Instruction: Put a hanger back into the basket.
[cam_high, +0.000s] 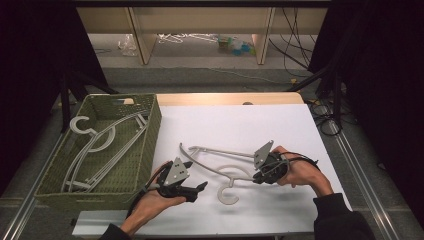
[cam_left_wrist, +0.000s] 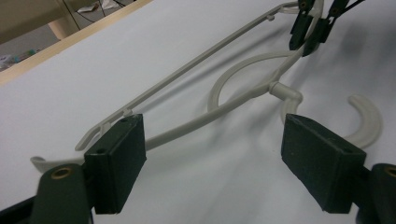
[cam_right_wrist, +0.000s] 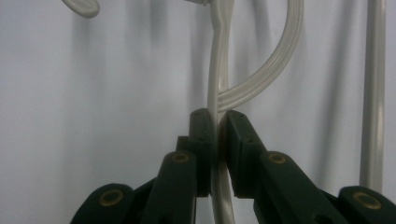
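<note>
A pale plastic hanger (cam_high: 215, 165) lies at centre frame on the white table (cam_high: 240, 125), hook toward the bottom; the right gripper (cam_high: 257, 177) pinches its thin arm between closed jaws, lifting that end slightly; the left gripper (cam_high: 197, 189), lower left of centre, stands wide and holds nothing. The hanger looks light, stiff and smooth, likely slippery; the neck by the hook seems the surest hold. A green basket (cam_high: 150, 130) at left holds more hangers (cam_high: 100, 145).

Dim room, table evenly lit from above, soft shadows, close views slightly blurred
</note>
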